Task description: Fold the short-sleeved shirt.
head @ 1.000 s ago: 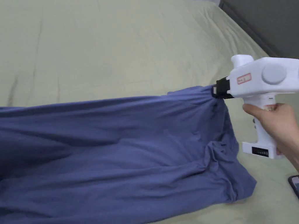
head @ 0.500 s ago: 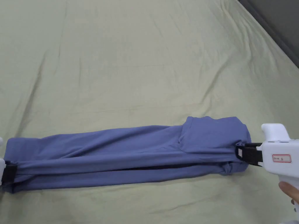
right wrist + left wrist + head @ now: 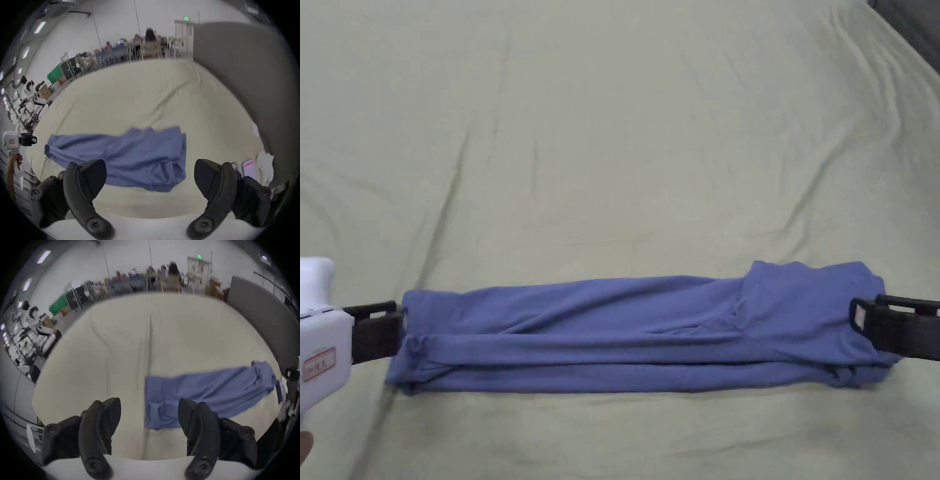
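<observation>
The blue short-sleeved shirt (image 3: pixel 637 337) lies on the bed as a long narrow strip, running left to right, with a sleeve part folded on top at its right end. My left gripper (image 3: pixel 397 331) sits at the strip's left end and my right gripper (image 3: pixel 859 325) at its right end. In the left gripper view the jaws (image 3: pixel 149 404) stand wide apart with nothing between them, the shirt (image 3: pixel 211 394) stretching off to the right. In the right gripper view the gripper (image 3: pixel 150 165) is open just short of the shirt (image 3: pixel 121 155).
The pale green bed sheet (image 3: pixel 612 156) spreads wide beyond the shirt, with loose creases. A phone (image 3: pixel 249 168) and a white cloth (image 3: pixel 264 165) lie on the bed to the right of my right gripper. A grey panel (image 3: pixel 243 81) borders the bed's right side.
A second ago the right gripper held the shirt up by one end. It then came down as a strip with both grippers shut on its ends. Both have now let go.
</observation>
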